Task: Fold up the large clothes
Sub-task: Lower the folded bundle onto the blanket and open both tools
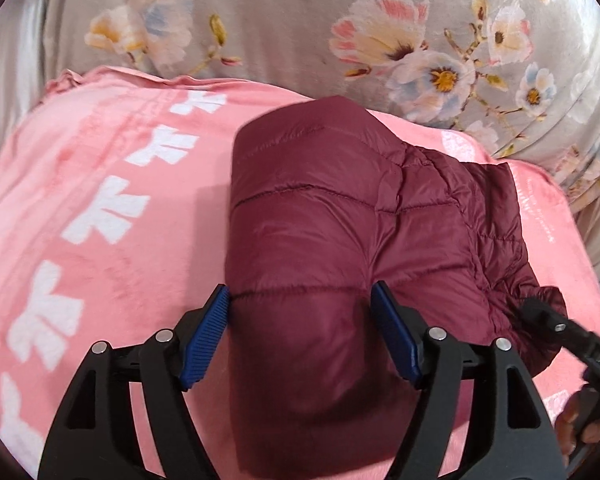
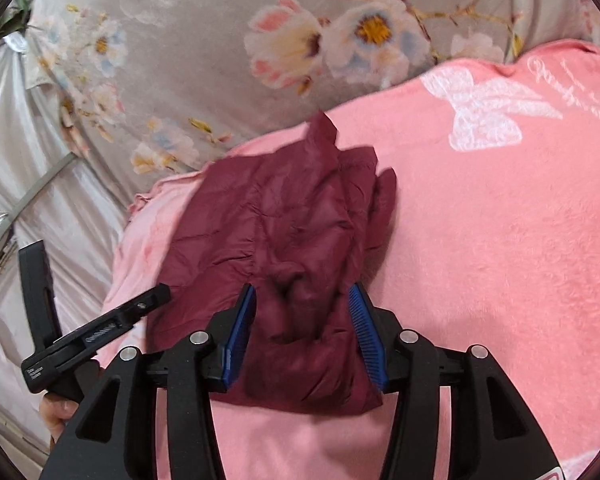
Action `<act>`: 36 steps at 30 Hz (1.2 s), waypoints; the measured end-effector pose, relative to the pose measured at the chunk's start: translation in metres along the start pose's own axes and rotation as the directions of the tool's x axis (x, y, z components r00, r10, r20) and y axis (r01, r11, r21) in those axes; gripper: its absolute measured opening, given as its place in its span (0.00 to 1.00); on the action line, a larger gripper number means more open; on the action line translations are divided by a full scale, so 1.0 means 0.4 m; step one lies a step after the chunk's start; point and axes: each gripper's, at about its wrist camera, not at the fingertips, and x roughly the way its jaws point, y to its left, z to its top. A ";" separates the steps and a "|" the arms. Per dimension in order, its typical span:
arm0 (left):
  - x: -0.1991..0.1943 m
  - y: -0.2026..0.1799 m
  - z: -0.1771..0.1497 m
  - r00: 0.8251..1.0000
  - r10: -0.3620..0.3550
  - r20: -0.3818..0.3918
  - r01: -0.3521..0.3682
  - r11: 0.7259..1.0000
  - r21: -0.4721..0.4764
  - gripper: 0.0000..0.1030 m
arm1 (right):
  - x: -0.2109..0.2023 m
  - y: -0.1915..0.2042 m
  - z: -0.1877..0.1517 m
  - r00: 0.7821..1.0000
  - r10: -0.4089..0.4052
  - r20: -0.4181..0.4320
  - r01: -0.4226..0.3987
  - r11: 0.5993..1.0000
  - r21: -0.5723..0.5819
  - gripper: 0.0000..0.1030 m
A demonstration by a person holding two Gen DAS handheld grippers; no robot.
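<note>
Both grippers are held wide open, nothing gripped: the left gripper (image 1: pixel 300 300) and right gripper (image 2: pixel 302 300) are poised over the folded maroon puffer jacket (image 1: pixel 340 232), which is laid on a pink blanket (image 1: pixel 100 200) beside floral bedding (image 1: pixel 300 20).

A folded maroon quilted puffer jacket (image 2: pixel 296 264) lies at centre frame on a pink fleece blanket (image 2: pixel 480 260) with a white butterfly print (image 2: pixel 488 112) at upper right. The right gripper (image 2: pixel 302 324), black with blue ribbed pads (image 2: pixel 240 336), spreads wide above the jacket's near end. A grey floral sheet (image 2: pixel 220 40) fills the top; the other black gripper (image 2: pixel 100 332) shows at lower left.
</note>
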 end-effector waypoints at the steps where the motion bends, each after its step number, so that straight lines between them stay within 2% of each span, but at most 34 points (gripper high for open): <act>1: -0.012 -0.005 -0.001 1.000 0.014 0.000 -0.014 1.000 0.004 0.68 | -0.012 0.014 0.004 1.000 0.002 0.006 -0.002 1.000 -0.016 0.48; 6: -0.055 -0.039 0.003 0.998 0.057 -0.007 -0.056 0.998 0.022 0.68 | -0.036 0.081 0.035 0.998 -0.026 0.053 0.031 0.994 -0.102 0.45; 10: -0.074 -0.075 0.002 0.995 0.098 -0.003 -0.098 0.994 0.058 0.68 | -0.017 0.096 0.052 0.994 -0.084 0.071 0.093 0.986 -0.136 0.26; 14: -0.073 -0.089 -0.002 0.995 0.098 -0.011 -0.097 0.993 0.064 0.68 | 0.004 0.090 0.049 0.993 -0.101 0.063 0.109 0.982 -0.153 0.13; 17: -0.065 -0.094 -0.003 0.993 0.119 -0.007 -0.118 0.990 0.073 0.68 | 0.026 0.082 0.043 0.991 -0.130 0.042 0.135 0.977 -0.164 0.08; 24: -0.017 -0.069 -0.019 0.988 0.149 -0.036 -0.147 0.988 0.057 0.68 | 0.074 0.014 0.007 0.984 -0.176 -0.031 0.171 0.977 -0.126 0.03; 30: 0.016 -0.030 -0.041 0.987 0.153 -0.058 -0.152 0.988 0.021 0.72 | 0.106 -0.029 -0.036 0.981 -0.183 -0.070 0.176 0.979 -0.100 0.01; 36: 0.044 -0.032 -0.068 0.985 0.161 -0.061 -0.159 0.987 0.037 0.75 | 0.129 -0.059 -0.059 0.981 -0.171 -0.095 0.165 0.984 -0.070 0.00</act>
